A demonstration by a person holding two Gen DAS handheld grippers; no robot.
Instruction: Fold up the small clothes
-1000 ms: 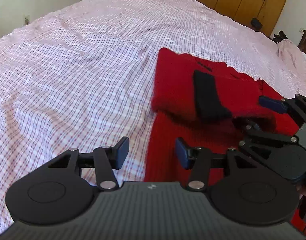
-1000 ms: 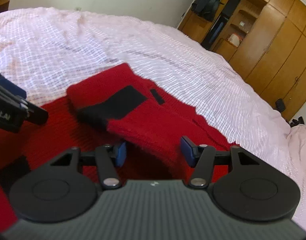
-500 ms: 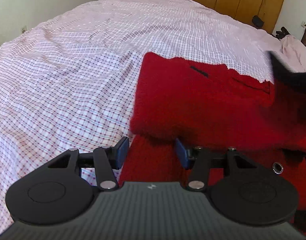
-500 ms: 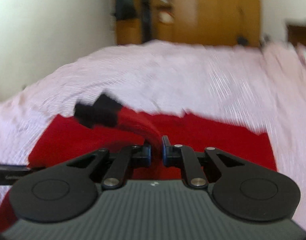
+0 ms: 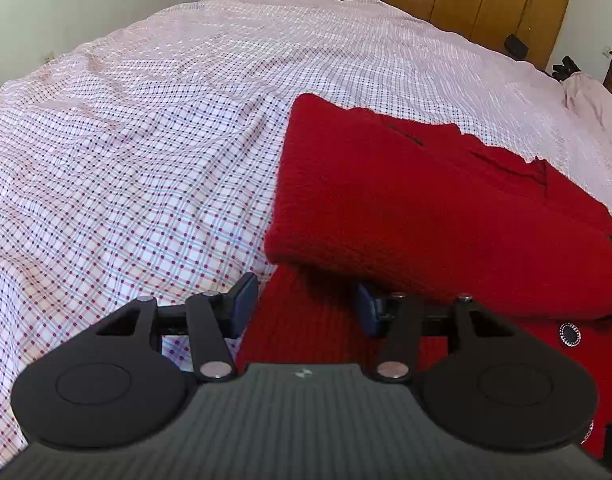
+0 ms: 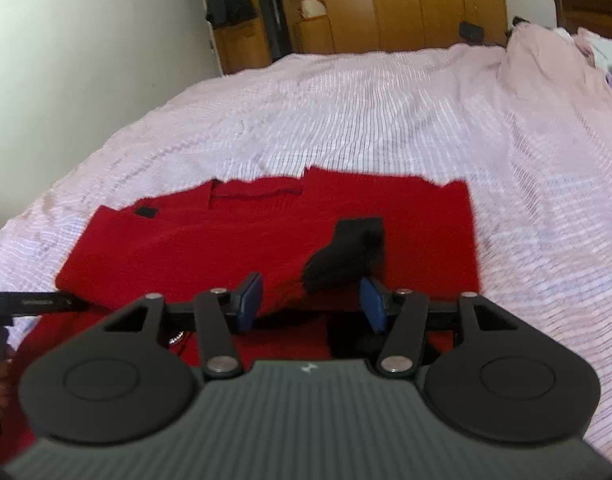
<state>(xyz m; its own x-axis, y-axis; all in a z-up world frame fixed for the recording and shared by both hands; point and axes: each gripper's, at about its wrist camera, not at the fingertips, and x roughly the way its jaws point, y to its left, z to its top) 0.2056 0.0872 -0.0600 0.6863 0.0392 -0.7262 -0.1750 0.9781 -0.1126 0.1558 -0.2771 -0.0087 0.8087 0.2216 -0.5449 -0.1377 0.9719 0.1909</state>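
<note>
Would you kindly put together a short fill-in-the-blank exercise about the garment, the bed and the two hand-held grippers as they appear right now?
1. The knitted sweater lying on the bed is ____ in colour.
2. The left hand-held gripper has its jaws ____, with nothing between them.
3. The cuff at the end of the sleeve in front of the right hand-held gripper is ____ in colour.
4. The bedsheet under the sweater carries a ____ pattern.

Missing words: red; open; black; checked
</note>
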